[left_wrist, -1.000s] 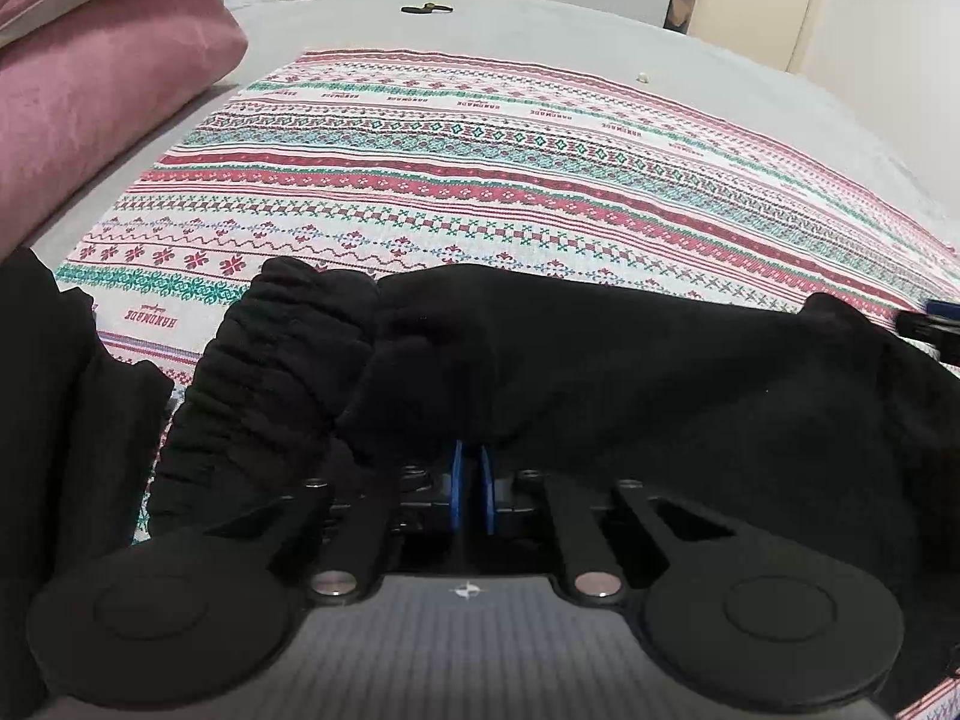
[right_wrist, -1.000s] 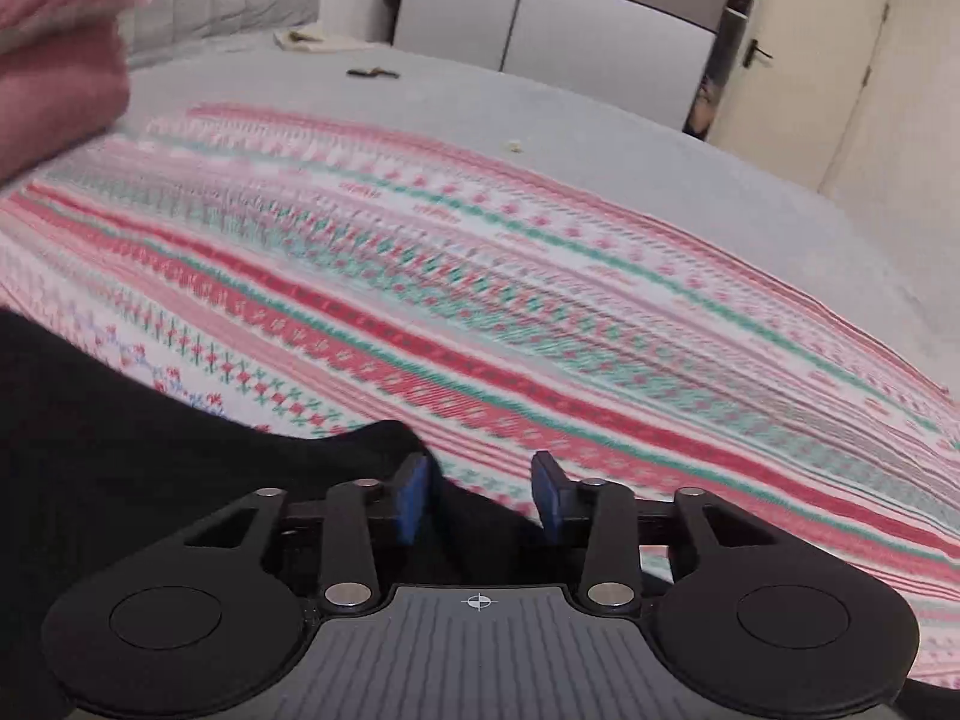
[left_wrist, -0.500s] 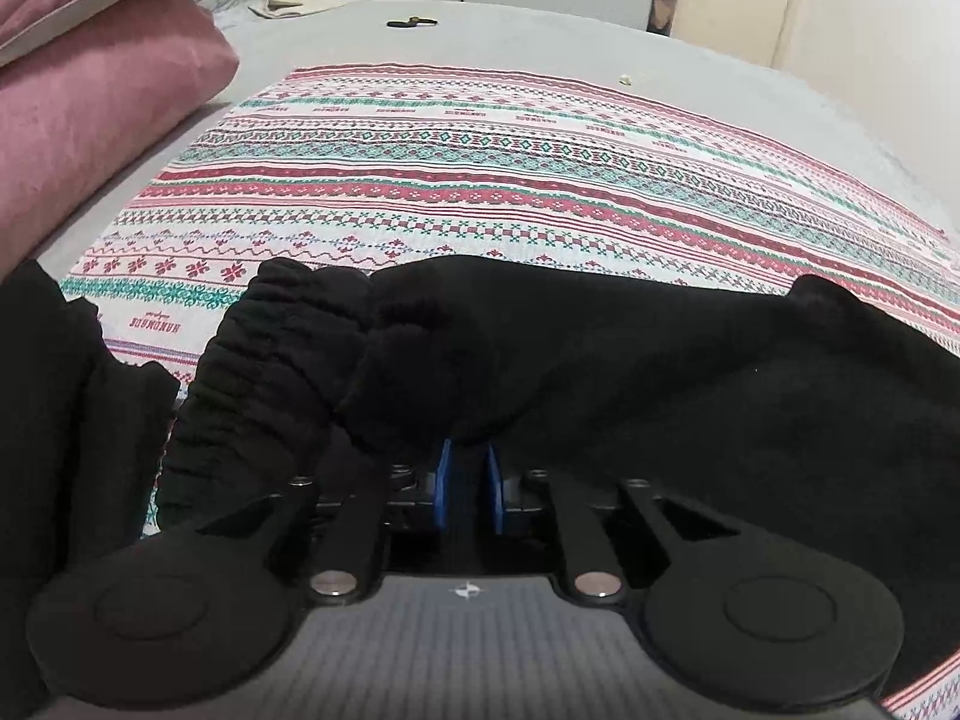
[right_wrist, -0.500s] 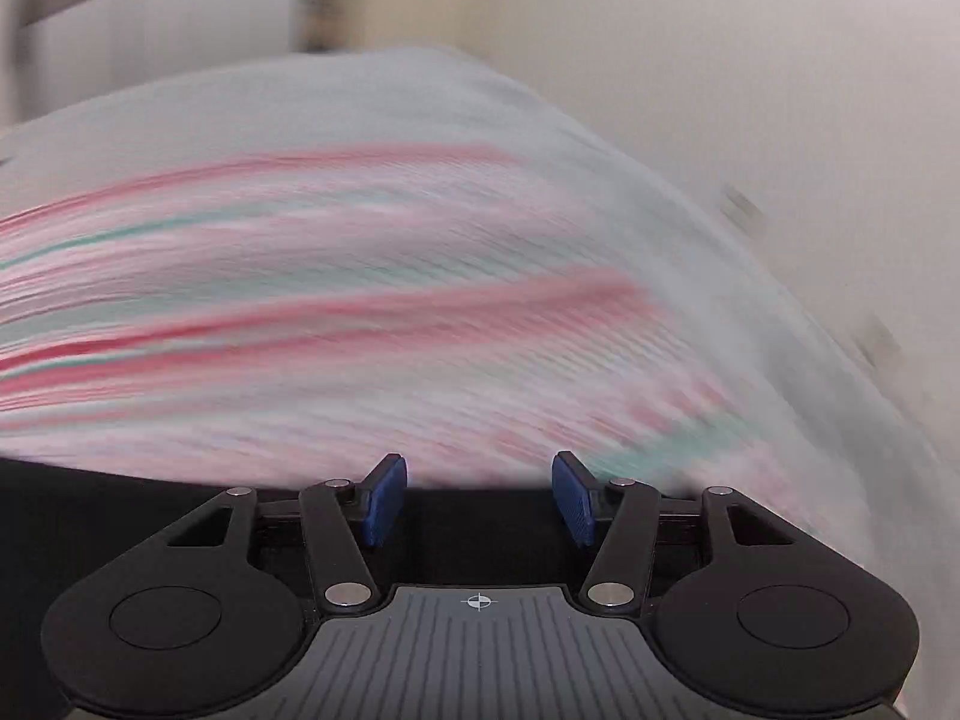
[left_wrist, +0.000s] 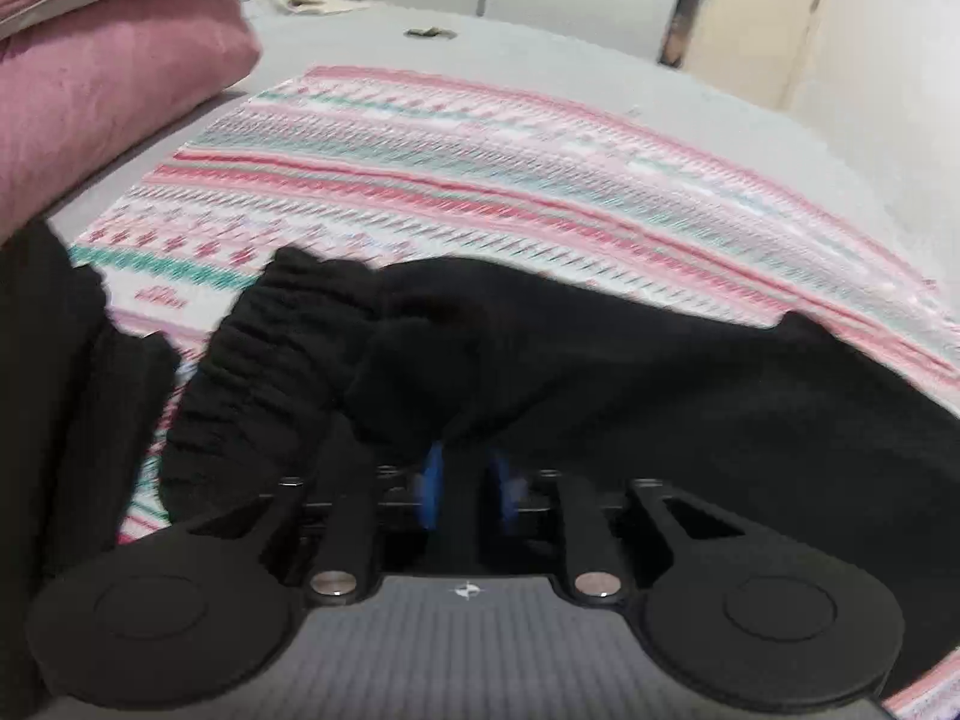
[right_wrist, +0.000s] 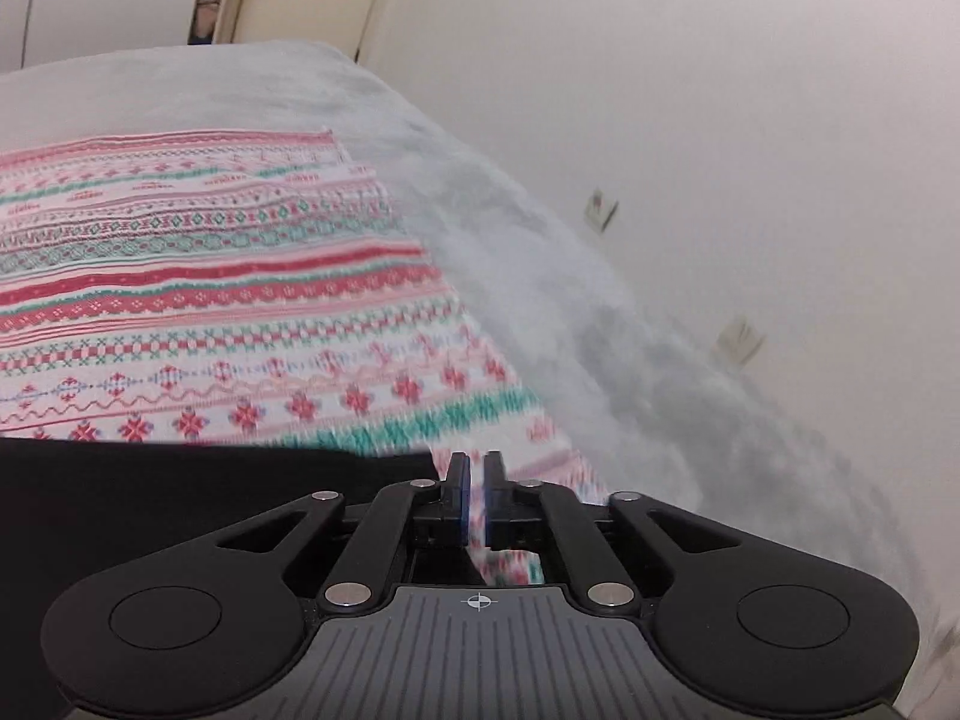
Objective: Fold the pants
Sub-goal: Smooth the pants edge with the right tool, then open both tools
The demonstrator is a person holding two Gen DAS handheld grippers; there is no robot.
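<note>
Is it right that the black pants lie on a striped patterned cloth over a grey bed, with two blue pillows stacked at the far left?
Not quite: the pillows are pink, not blue, as the left wrist view shows. The rest holds: the black pants lie on the striped patterned cloth, which is spread over the grey bed, and the two pillows are stacked at the far left.

Matt black fleecy pants [left_wrist: 630, 396], woven patterned cloth [left_wrist: 456, 180]

Ahead I have open striped red-green-white patterned cloth [left_wrist: 480, 180] and bare grey bed cover [right_wrist: 540, 276]. Stacked pink pillows [left_wrist: 102, 78] block my left, a cream wall [right_wrist: 720, 120] my right, bunched black pants [left_wrist: 600, 372] lie directly ahead.
</note>
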